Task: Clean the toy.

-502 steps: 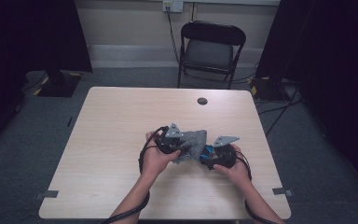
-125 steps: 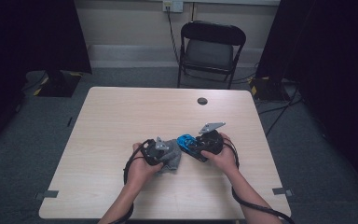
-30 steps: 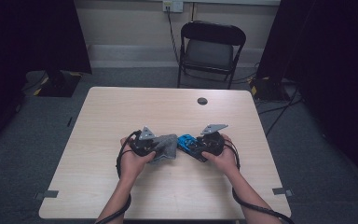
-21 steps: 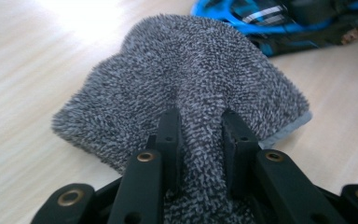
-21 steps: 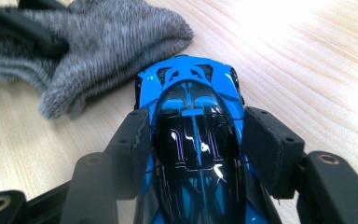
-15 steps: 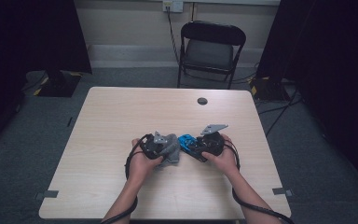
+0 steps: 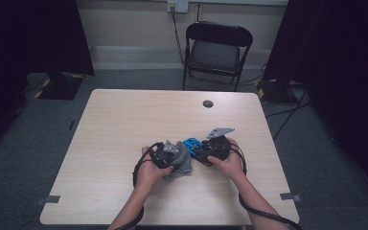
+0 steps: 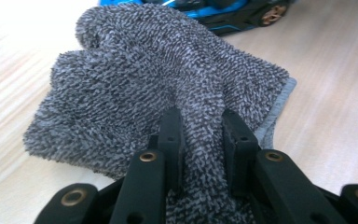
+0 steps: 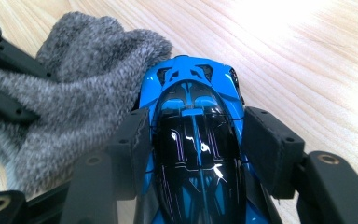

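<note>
A grey fuzzy cloth (image 7: 184,166) hangs bunched from my left gripper (image 7: 178,159), near the table's front middle. In the left gripper view the jaws of that gripper (image 8: 199,119) are shut on a fold of the cloth (image 8: 135,79), and the blue toy car (image 8: 214,11) lies just beyond it. My right gripper (image 7: 199,149) is shut on the blue and black toy car (image 7: 190,143), its pads (image 9: 266,135) pressing on both sides of the car (image 9: 193,116). The cloth (image 9: 70,88) rests against the car's front left side.
The wooden table (image 7: 124,124) has a small dark round disc (image 7: 208,103) near its far edge. A black folding chair (image 7: 215,48) stands behind the table. Cables trail from both grippers over the front edge.
My left hand has carried the cloth to the right, up against the car. The right hand and the car have stayed still.
</note>
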`<state>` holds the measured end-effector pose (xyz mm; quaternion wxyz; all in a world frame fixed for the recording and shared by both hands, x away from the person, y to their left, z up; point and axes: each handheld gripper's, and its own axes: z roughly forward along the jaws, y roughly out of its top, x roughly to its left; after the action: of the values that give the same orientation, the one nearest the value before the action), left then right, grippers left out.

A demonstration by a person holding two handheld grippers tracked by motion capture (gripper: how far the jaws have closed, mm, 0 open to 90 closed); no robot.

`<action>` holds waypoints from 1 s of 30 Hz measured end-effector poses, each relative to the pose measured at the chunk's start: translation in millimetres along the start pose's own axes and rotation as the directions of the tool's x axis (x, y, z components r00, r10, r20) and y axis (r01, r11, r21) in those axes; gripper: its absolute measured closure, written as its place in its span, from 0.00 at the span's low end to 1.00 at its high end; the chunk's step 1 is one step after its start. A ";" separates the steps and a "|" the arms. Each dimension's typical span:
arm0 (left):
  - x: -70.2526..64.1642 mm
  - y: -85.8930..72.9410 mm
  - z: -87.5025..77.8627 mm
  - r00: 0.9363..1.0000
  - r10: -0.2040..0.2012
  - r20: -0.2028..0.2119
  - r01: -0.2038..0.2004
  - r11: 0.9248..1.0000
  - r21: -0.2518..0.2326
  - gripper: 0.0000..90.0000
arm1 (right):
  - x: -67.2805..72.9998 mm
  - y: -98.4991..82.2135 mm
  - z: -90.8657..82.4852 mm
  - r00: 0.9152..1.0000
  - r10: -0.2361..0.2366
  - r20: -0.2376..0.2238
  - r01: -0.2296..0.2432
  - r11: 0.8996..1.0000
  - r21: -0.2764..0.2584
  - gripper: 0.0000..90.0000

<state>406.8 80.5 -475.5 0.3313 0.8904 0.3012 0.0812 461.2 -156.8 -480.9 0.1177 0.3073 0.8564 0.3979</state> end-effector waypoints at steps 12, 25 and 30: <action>-18.0 5.2 5.4 0.998 0.027 0.062 -0.027 1.000 -0.002 0.81 | 0.1 0.6 0.1 1.000 -0.001 0.000 0.001 1.000 0.004 0.47; -35.7 12.0 13.2 0.993 0.057 0.105 -0.057 0.998 -0.007 0.81 | -0.1 0.5 0.1 1.000 -0.002 0.000 0.002 1.000 0.003 0.47; -42.2 14.7 14.3 0.989 0.083 0.121 -0.084 0.996 0.005 0.81 | 0.0 0.6 0.1 1.000 -0.001 0.000 0.001 1.000 0.003 0.47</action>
<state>384.8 39.0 -474.8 0.3407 0.9072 0.2437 0.0397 461.5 -156.4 -480.6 0.1173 0.3069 0.8572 0.3965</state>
